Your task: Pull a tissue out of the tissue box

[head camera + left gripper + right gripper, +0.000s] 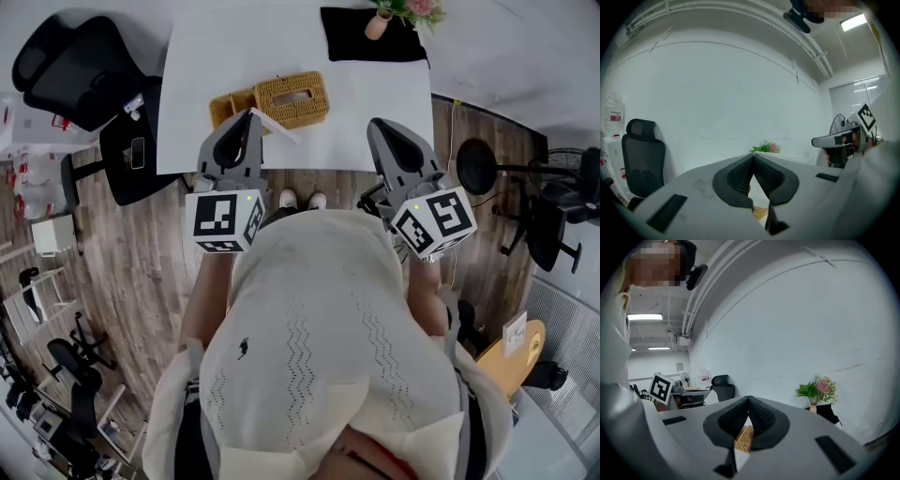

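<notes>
The woven wicker tissue box (292, 99) stands on the white table (206, 56), near its front edge. My left gripper (251, 112) hovers just left of the box, with its jaws closed at the tip. A thin white tissue (278, 127) trails from that tip across the box's front corner. In the left gripper view the jaws (753, 157) meet, with white tissue (754, 190) and a bit of wicker (759, 213) below them. My right gripper (380, 127) is shut and empty, off the box's right side. Its own view shows the closed jaws (749, 399) above the wicker box (743, 436).
A second wicker piece (225, 106) lies against the box's left side. A black cloth (373, 37) and a small vase of flowers (380, 23) sit at the table's far right. Black office chairs (80, 70) stand left of the table, a fan (478, 164) to the right.
</notes>
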{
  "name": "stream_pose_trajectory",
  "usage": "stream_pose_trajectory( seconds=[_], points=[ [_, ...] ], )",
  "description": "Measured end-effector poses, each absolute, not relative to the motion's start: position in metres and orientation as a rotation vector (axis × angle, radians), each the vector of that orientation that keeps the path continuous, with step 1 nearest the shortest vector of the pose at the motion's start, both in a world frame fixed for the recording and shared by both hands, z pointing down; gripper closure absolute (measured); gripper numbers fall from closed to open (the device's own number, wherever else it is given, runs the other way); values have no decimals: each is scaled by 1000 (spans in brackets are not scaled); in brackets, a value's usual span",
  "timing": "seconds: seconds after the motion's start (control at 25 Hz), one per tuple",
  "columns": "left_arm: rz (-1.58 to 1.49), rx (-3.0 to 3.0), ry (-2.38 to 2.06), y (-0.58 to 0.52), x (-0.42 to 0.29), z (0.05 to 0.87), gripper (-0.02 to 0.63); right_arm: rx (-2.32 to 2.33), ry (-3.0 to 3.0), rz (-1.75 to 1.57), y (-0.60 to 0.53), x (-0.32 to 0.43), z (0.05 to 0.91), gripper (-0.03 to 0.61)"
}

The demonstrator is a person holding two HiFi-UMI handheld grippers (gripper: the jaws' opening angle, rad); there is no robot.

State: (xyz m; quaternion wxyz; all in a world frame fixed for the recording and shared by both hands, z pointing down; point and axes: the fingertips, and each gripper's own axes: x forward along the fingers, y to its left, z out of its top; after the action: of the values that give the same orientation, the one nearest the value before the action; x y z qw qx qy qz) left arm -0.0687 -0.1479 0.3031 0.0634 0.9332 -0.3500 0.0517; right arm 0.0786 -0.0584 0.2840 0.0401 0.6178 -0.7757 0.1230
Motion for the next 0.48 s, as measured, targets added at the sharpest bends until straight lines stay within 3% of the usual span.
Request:
stream_pose_trajectory(
  seconds=[0.48],
  points=[
    [103,2793,-1073,-145,-71,288,601,1907,-2383,295,-64,79,263,577]
  ],
)
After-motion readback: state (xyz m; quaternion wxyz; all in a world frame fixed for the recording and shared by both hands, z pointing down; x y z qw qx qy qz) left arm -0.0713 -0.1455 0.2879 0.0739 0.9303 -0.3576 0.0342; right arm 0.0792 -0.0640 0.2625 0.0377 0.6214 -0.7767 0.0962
